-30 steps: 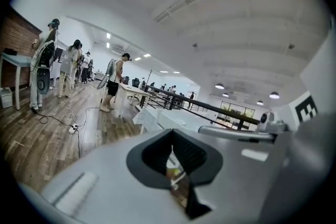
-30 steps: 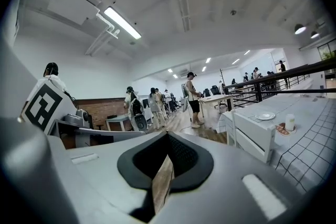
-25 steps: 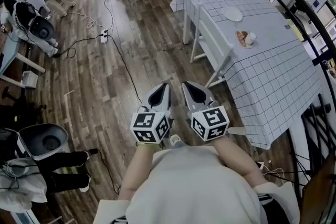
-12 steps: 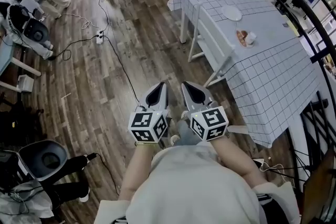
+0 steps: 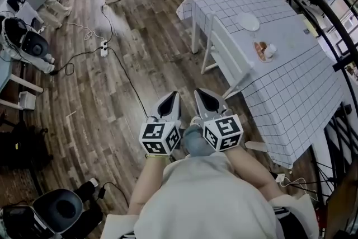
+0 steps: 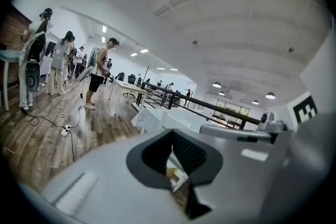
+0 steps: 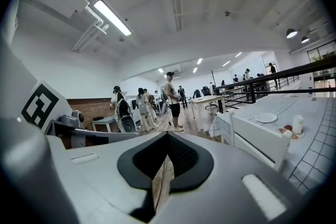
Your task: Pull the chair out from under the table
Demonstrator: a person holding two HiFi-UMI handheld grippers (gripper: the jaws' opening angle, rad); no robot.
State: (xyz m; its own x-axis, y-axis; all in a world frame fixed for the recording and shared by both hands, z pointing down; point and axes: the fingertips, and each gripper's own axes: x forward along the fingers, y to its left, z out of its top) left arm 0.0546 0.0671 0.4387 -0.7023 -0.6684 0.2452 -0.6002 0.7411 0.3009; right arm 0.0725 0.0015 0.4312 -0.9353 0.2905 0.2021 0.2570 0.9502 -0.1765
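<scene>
The white wooden chair point(image 5: 228, 53) stands tucked against the bench draped in a white grid-check cloth point(image 5: 291, 92), with its seat under the cloth's edge. The pull has not begun, so the whole task is left to do. The backrest runs along the bench's long edge, from upper left to lower right in the head view, and the chair faces the bench. The left claw point(image 5: 174, 94) and right claw point(image 5: 200, 92) are both closed on nothing, well apart from the chair.

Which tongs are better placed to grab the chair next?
The right tongs, probably: the chair stands ahead on their side, tucked under the table, while the left tongs sit farther away. Both are shut and empty.
</scene>
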